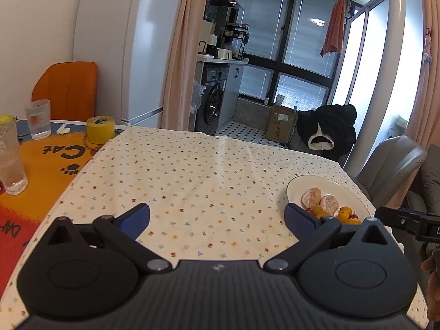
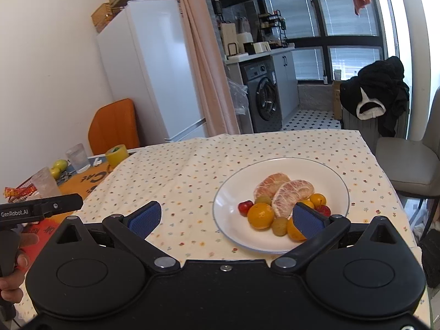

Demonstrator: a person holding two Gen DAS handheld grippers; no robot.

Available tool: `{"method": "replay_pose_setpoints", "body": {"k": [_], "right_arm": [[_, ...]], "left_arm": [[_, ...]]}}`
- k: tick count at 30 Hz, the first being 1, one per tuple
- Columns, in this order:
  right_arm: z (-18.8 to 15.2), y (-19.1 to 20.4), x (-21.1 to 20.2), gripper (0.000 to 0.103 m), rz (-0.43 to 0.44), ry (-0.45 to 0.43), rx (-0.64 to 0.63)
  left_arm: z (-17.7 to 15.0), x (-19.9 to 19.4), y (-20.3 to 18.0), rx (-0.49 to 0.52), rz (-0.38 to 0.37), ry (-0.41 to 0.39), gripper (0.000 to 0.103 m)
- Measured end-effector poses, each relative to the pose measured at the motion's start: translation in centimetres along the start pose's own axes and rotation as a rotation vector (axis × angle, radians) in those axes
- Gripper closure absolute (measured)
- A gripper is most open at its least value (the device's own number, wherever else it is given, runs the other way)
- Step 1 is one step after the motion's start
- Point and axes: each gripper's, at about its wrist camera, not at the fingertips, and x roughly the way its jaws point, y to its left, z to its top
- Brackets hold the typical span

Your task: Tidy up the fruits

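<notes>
- Nearest the lens, my right gripper hung low over the tabletop with its blue fingers spread wide and nothing between them; the right-hand pad sat in front of the plate's near fruit.
- My left gripper was likewise spread and empty, above bare flowered cloth, with the plate off to its right.
- All the fruit I could see on the cloth lay gathered on the white plate: two peeled citrus segments, an orange, small yellow fruits, two greenish ones and small red ones.
- That arrangement fitted either a sorting about to start from the plate or a gathering already finished on it, so I could not judge which.
- If any piece was to be picked, I judged the round ones would roll: close gently across the widest part, lift straight up, and avoid nudging the neighbours, which touch one another.
- The peeled segments looked soft; a light pinch would spare them.
- Two green fruits lay far left beside the glasses, on the orange mat.
</notes>
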Motion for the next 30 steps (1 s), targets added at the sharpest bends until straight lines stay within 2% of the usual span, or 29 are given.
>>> {"method": "replay_pose_setpoints", "body": {"k": [5,19,24,30], "right_arm": [[-0.2,0.4,-1.0,0.000,-0.020,-0.010,0.018],[-0.6,2.9,-4.5,0.000,-0.097,-0.021,-0.031],[-1.1,3.2,-5.3,0.000,-0.086,0.014,-0.049],[-1.9,3.5,-6.7,0.000,-0.129,0.008,-0.065]], "left_arm": [[-0.2,-1.5,0.5,0.003,0.006,0.009,0.000],[-0.8,-5.3,0.7,0.043,0.029,0.011,0.000],[-1.2,-6.6,0.6,0.057,0.056,0.004,0.000],[-1.6,-8.1,0.8,0.062,0.020,0.022,0.000]]}}
